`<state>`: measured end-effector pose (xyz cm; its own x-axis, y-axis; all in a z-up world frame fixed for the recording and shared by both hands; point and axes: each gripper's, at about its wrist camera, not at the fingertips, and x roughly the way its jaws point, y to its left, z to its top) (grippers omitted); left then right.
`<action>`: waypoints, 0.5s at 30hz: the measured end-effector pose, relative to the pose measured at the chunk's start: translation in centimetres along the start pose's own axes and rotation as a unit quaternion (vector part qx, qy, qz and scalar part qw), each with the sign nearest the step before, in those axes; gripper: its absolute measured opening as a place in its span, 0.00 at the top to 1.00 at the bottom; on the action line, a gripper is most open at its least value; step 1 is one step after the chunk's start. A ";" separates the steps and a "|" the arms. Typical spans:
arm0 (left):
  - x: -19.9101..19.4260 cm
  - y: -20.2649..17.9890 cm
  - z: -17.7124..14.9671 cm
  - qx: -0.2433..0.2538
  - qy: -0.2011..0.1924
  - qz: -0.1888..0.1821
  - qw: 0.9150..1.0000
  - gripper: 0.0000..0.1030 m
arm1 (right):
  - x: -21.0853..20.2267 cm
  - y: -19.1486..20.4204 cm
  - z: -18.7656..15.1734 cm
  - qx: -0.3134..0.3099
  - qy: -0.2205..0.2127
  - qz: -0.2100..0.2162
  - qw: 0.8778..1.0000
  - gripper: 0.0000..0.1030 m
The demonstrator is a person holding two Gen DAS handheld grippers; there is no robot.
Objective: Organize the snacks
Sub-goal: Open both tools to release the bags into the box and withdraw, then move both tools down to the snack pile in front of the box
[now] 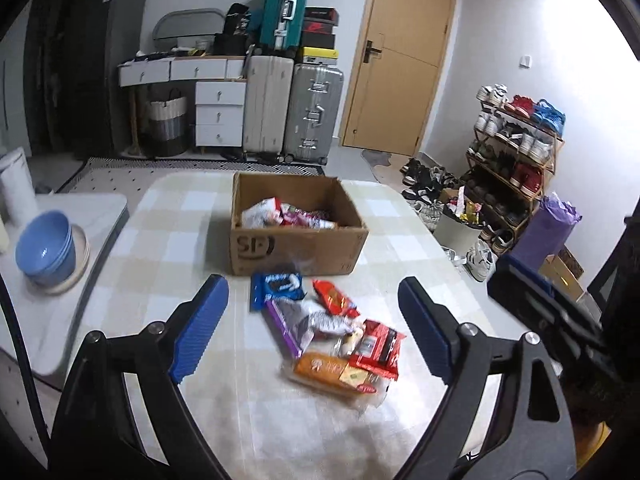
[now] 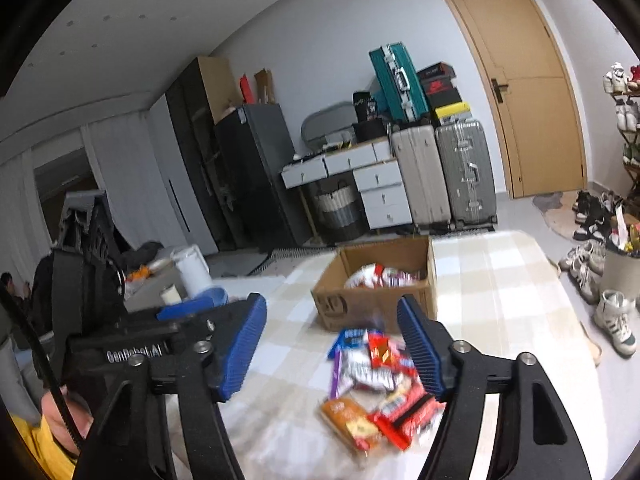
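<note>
An open cardboard box (image 1: 298, 246) stands mid-table with several snack packets (image 1: 286, 216) inside; it also shows in the right wrist view (image 2: 372, 308). In front of it lies a loose pile of snacks (image 1: 332, 338): a blue cookie pack (image 1: 278, 286), a red packet (image 1: 334, 298), a purple pack (image 1: 288, 322), an orange pack (image 1: 324, 370). The pile also shows in the right wrist view (image 2: 376, 384). My left gripper (image 1: 312, 328) is open and empty above the pile. My right gripper (image 2: 332, 350) is open and empty above the pile, to the right of the left gripper body (image 2: 120, 344).
The table has a checked cloth (image 1: 168, 240). Blue bowls on a plate (image 1: 48, 250) and a white jug (image 1: 14, 186) sit on a grey side surface at left. Suitcases (image 1: 294, 112), drawers and a door stand behind. A shoe rack (image 1: 516, 152) and bin stand at right.
</note>
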<state>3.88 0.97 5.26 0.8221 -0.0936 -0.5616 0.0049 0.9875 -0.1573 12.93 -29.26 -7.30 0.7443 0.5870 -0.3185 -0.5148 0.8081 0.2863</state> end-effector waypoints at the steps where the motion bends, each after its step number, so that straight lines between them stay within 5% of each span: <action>1: 0.4 0.1 -0.6 0.002 0.000 0.004 1.000 0.17 | 0.2 -0.1 -0.5 -0.004 0.005 -0.003 1.000 0.32; 9: 3.8 0.0 -4.4 0.016 0.021 0.025 0.999 0.17 | 1.4 -0.5 -4.9 -0.017 0.030 -0.013 0.999 0.30; 15: 6.7 0.7 -5.1 0.008 0.046 0.023 0.999 0.17 | 2.0 -1.0 -5.1 -0.017 0.034 -0.011 0.999 0.30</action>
<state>6.53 0.44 -2.79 0.7652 -0.0588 -0.6411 -0.0223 0.9928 -0.1177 12.78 -28.62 -12.83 0.7260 0.5698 -0.3852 -0.5130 0.8216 0.2484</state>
